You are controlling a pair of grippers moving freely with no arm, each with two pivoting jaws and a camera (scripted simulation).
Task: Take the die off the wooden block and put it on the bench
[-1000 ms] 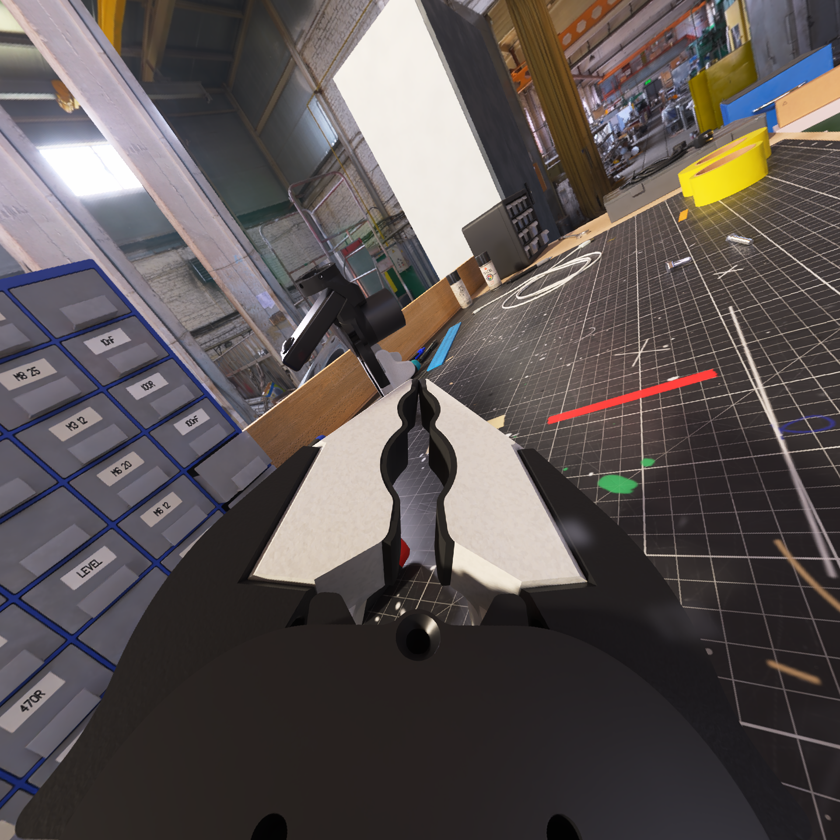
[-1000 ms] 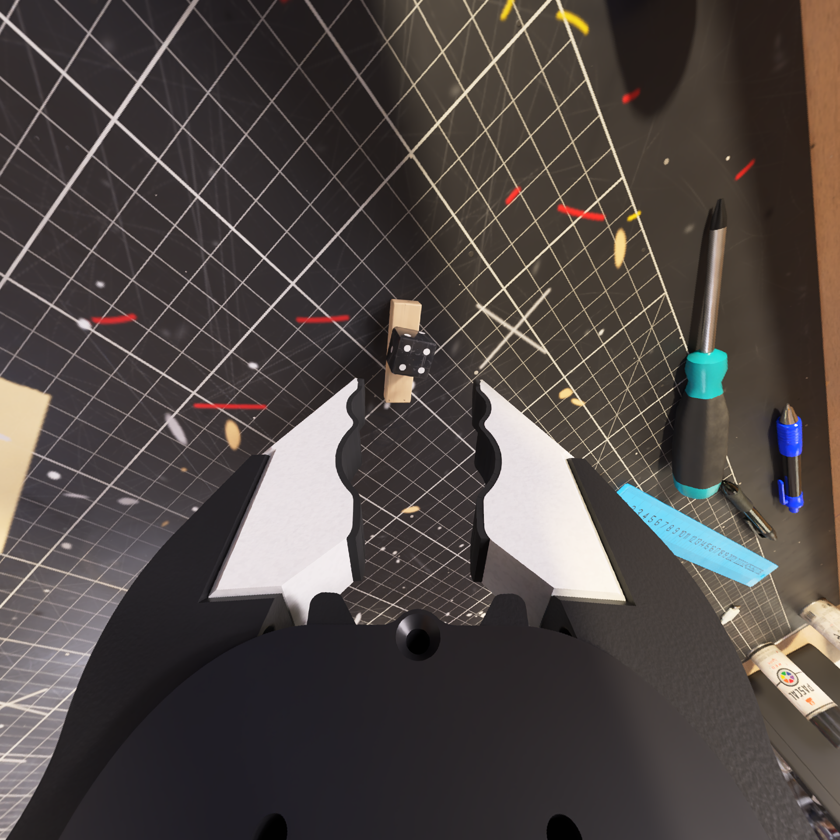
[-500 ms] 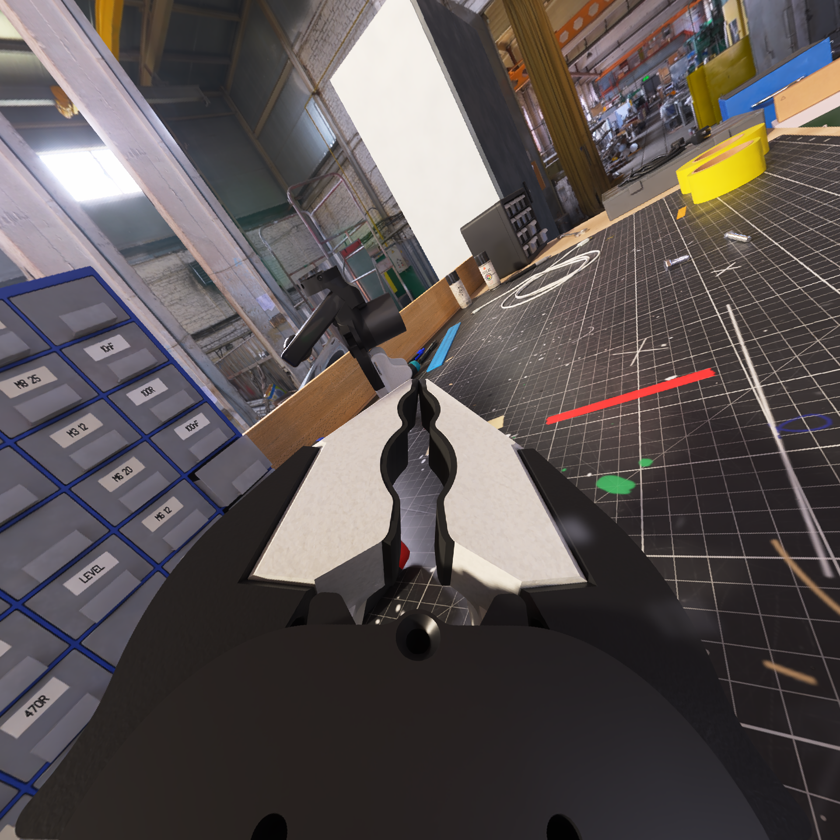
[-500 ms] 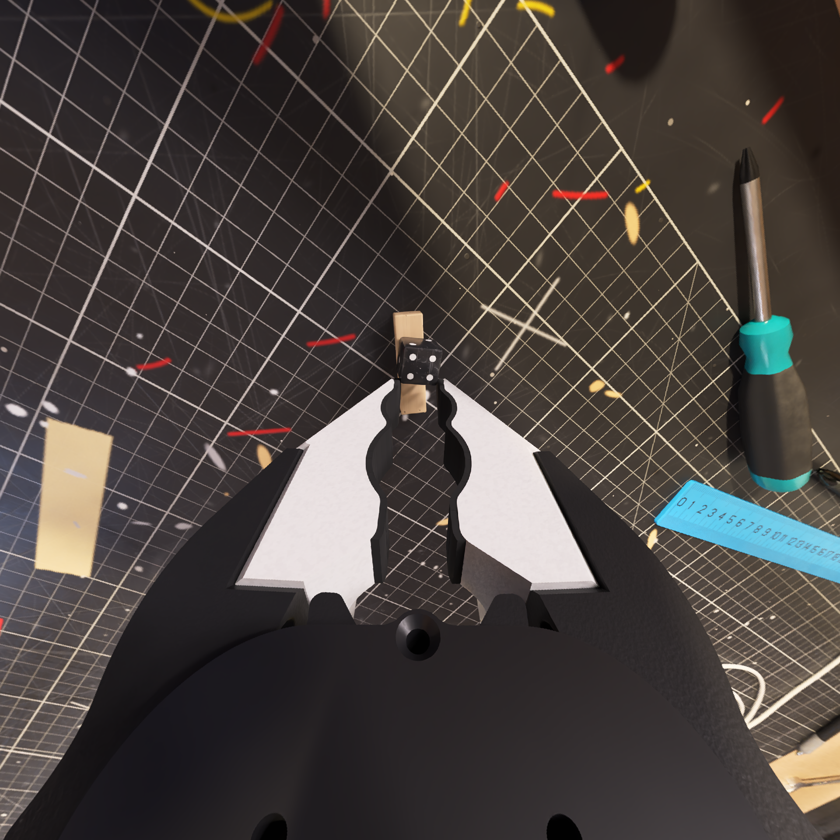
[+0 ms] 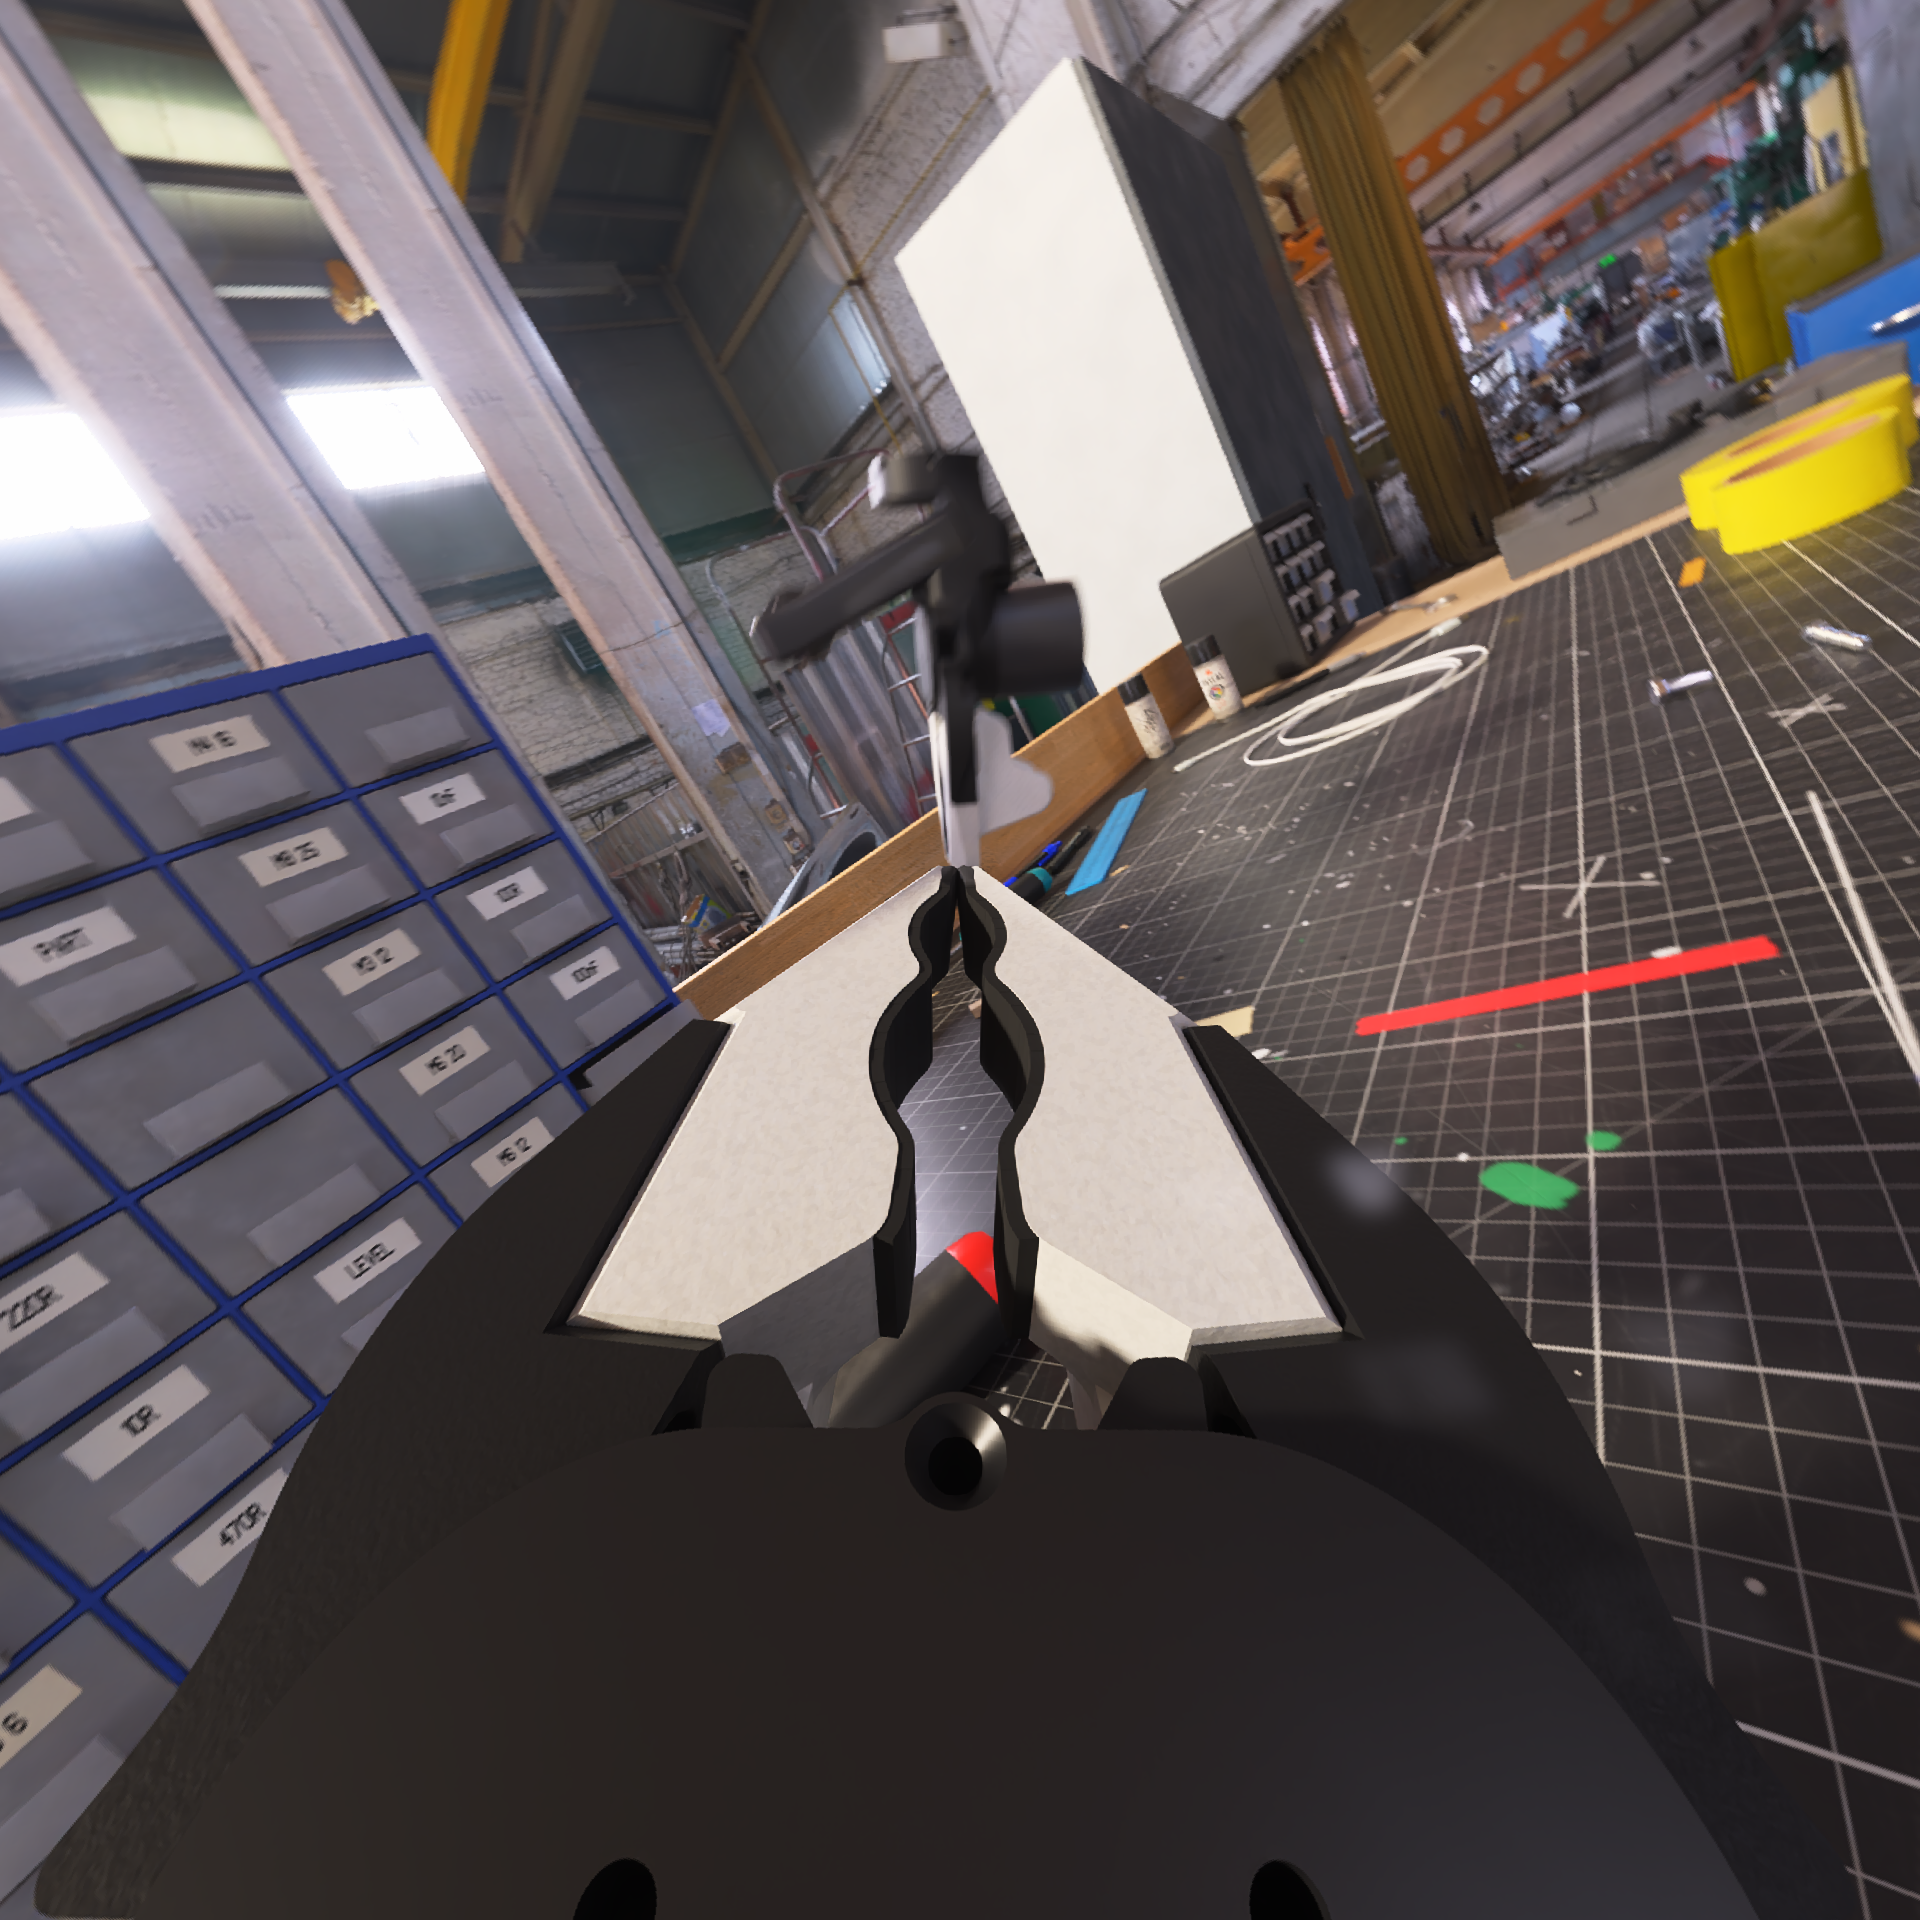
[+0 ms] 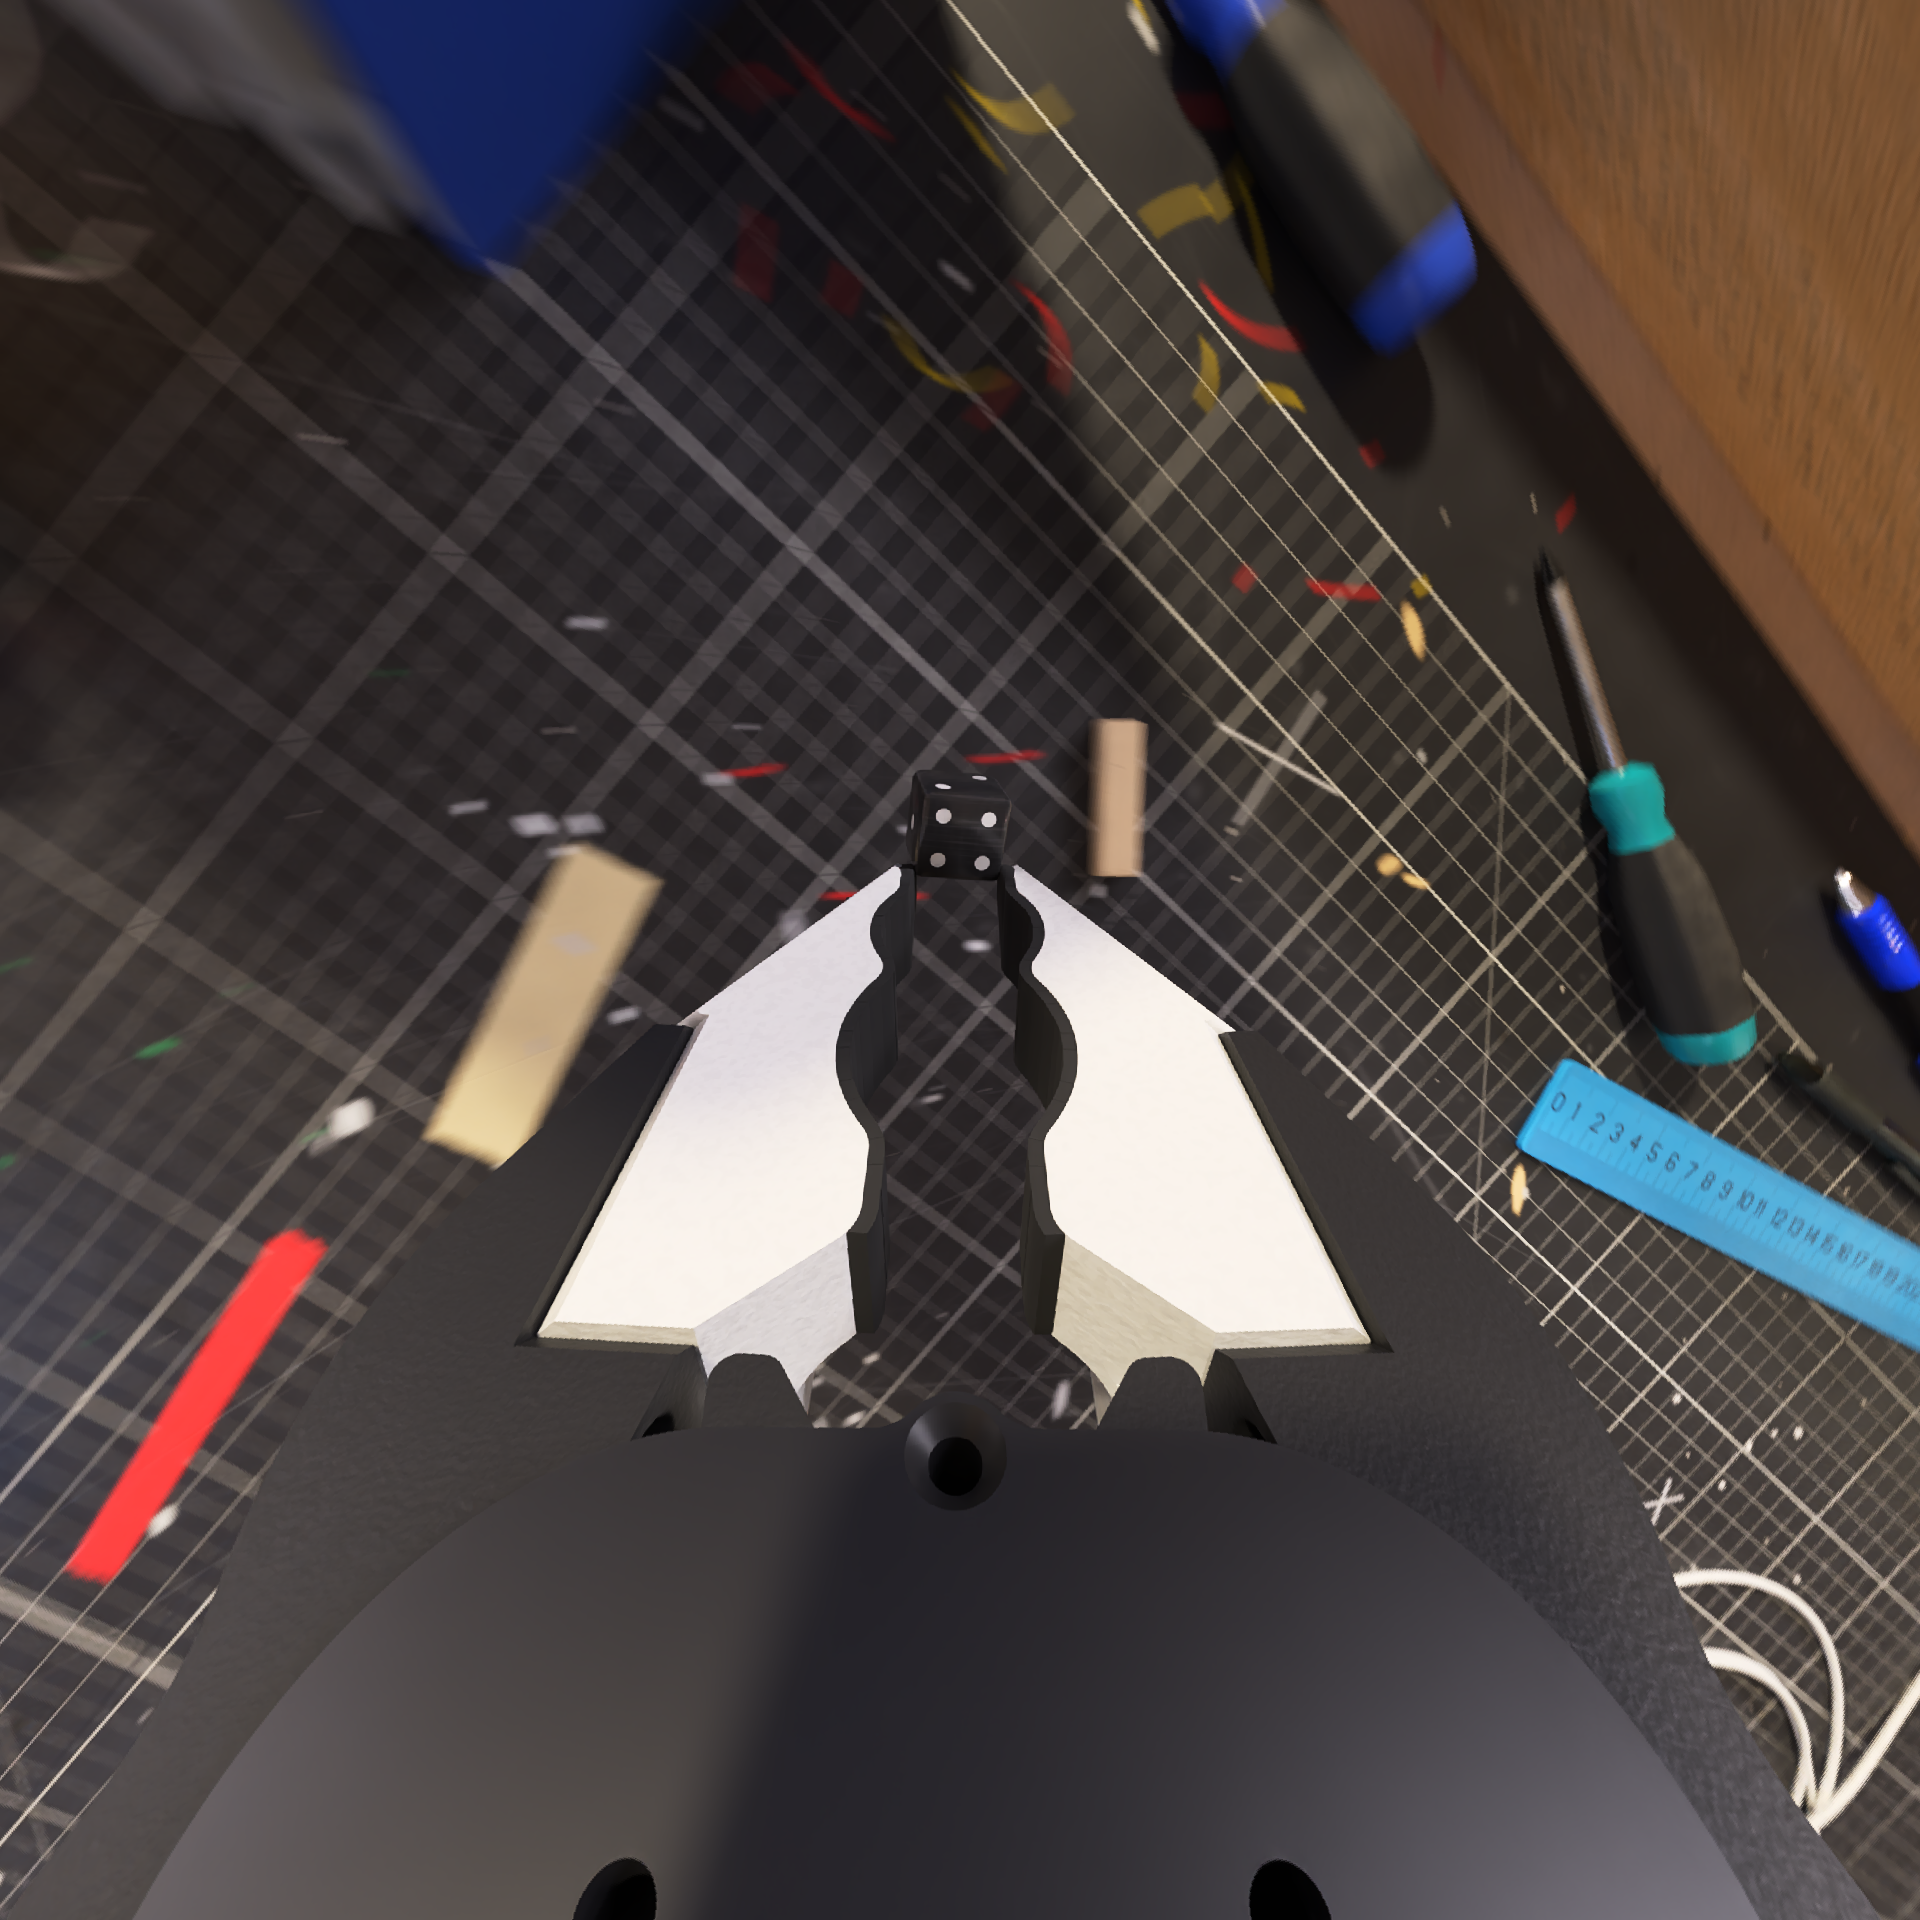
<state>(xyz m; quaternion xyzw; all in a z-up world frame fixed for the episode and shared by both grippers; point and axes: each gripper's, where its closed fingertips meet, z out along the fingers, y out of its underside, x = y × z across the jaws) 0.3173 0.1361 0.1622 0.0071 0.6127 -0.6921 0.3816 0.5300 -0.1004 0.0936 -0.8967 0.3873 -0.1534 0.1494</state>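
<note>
Left wrist view: the left gripper (image 5: pixel 958 883) is pressed together, holding nothing, out of the way.

Right wrist view: the right gripper (image 6: pixel 957 871) pinches the die (image 6: pixel 958 821) by its tips, off the wooden block (image 6: pixel 1117 798), above the bench (image 6: pixel 416 623), probably to set it down.

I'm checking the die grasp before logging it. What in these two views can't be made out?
- Right wrist view: how far the right tongs overlap the die; their tips hide its lower edge.
- Right wrist view: the blue-and-black thing at the top, motion-blurred and cut by the edge.
- Left wrist view: the die, hidden behind the shut left tongs.
- Left wrist view: the right tongs are blurred.
</note>
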